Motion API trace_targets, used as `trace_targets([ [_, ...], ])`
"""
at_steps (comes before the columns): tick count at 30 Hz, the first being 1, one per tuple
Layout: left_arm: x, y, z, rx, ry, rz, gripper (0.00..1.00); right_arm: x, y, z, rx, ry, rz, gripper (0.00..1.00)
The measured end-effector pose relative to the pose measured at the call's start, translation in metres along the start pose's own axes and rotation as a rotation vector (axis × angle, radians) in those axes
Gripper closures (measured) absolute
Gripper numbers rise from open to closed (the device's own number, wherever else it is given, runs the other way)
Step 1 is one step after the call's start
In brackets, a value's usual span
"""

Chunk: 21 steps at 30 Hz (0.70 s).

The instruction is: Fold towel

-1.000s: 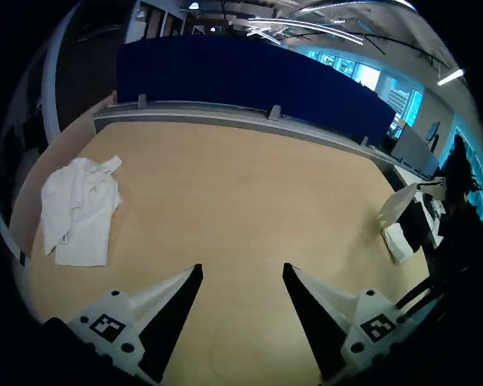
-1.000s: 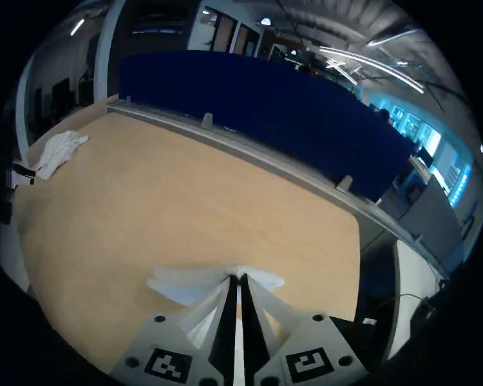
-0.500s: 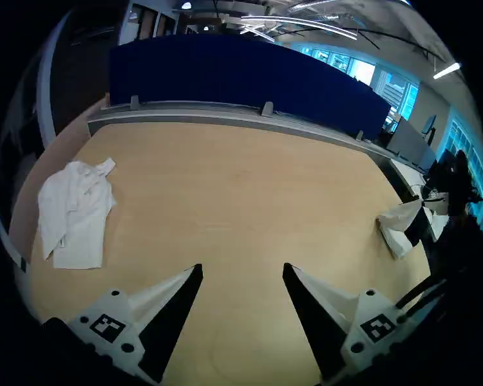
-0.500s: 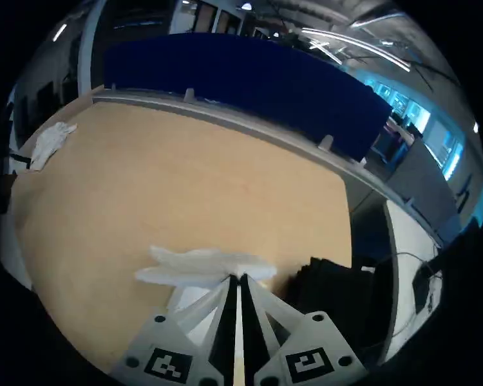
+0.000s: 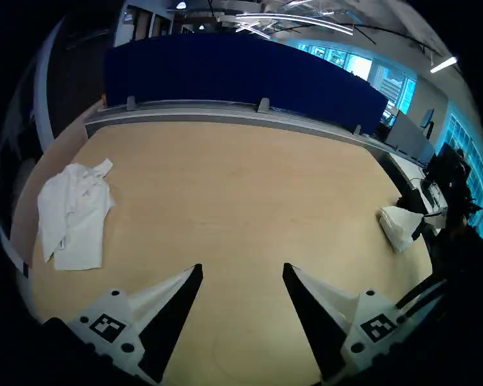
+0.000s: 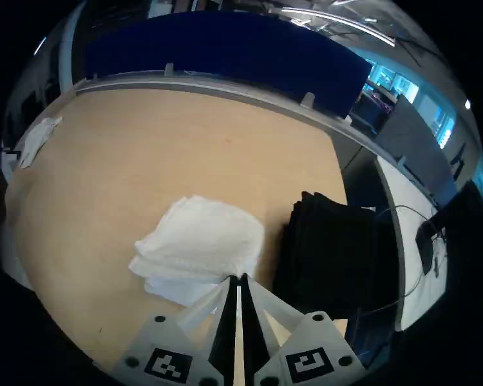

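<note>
Wood-grain table top [image 5: 241, 186] stretches ahead of the left gripper [image 5: 241, 283], whose two fingers stand wide apart over bare surface with nothing between them. Well ahead and off to that gripper's left a crumpled towel [image 5: 74, 215] lies white and loosely spread near the table's edge. Far off to its right, near the opposite edge, sits the folded towel [image 5: 399, 225], a small pale bundle with dark shapes beside it that are too dim to make out. Beyond the far edge of the table, straight ahead, runs a dark blue partition [image 5: 241, 71]. In the right gripper view the right gripper [image 6: 239, 280] has its fingers drawn tightly together, the tips meeting right at the near edge of the folded towel [image 6: 199, 248]. A thin pale sliver shows between them, but I cannot tell whether cloth is actually pinched there. The folded towel lies flat on the table [image 6: 177, 148] in several stacked layers, just ahead of the fingertips and slightly to their left. Just to its right, close beside it, a black stack [image 6: 325, 244] of what looks like folded fabric sits at the table's edge. The crumpled towel [image 6: 35, 138] shows small, far ahead to the left, and the partition [image 6: 222, 45] runs across the far side.
</note>
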<state>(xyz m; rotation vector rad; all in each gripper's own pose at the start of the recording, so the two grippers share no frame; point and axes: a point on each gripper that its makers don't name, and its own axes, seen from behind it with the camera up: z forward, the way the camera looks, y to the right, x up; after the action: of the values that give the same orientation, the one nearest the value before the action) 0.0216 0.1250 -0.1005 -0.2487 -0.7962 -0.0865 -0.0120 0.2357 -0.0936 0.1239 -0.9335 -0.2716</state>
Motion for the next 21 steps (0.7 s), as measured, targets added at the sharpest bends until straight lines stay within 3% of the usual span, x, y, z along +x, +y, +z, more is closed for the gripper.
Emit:
trace_targets([
  [21, -0.006, -0.007, -0.011, 0.021, 0.007, 0.0, 0.08, -0.071, 0.001, 0.036, -0.035, -0.116, 0.129, 0.96],
])
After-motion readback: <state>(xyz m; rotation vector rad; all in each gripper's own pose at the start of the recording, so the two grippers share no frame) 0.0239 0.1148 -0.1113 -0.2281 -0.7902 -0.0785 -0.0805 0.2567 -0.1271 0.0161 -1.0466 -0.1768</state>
